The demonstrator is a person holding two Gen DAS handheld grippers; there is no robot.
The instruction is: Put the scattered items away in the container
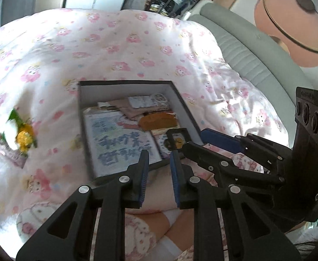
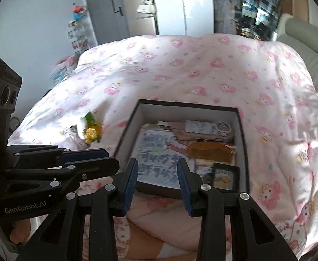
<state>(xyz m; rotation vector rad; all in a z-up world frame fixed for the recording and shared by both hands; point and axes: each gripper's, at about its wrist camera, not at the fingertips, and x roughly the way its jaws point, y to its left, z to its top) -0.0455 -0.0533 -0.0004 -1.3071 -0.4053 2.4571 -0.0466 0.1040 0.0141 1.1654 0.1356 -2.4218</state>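
Both grippers empty, fingers apart: left gripper, right gripper, hovering at near edge of box. Box sits on pink bedspread, holding booklet, orange comb, small framed picture. Yellow-green trinket lies left of box. Only right view shows grey door; only left shows round lamp.

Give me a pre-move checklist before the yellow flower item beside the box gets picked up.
1. Left gripper open and holding nothing: ok.
2. Right gripper open and holding nothing: ok.
3. Yellow flower item out of the box, on the quilt: ok, still to collect.
4. Nothing lying over the flower item: ok.
5. Room left in the box: ok, though its floor is mostly covered.
6. Flower item's exact shape for a grasp: cannot tell, blurred.
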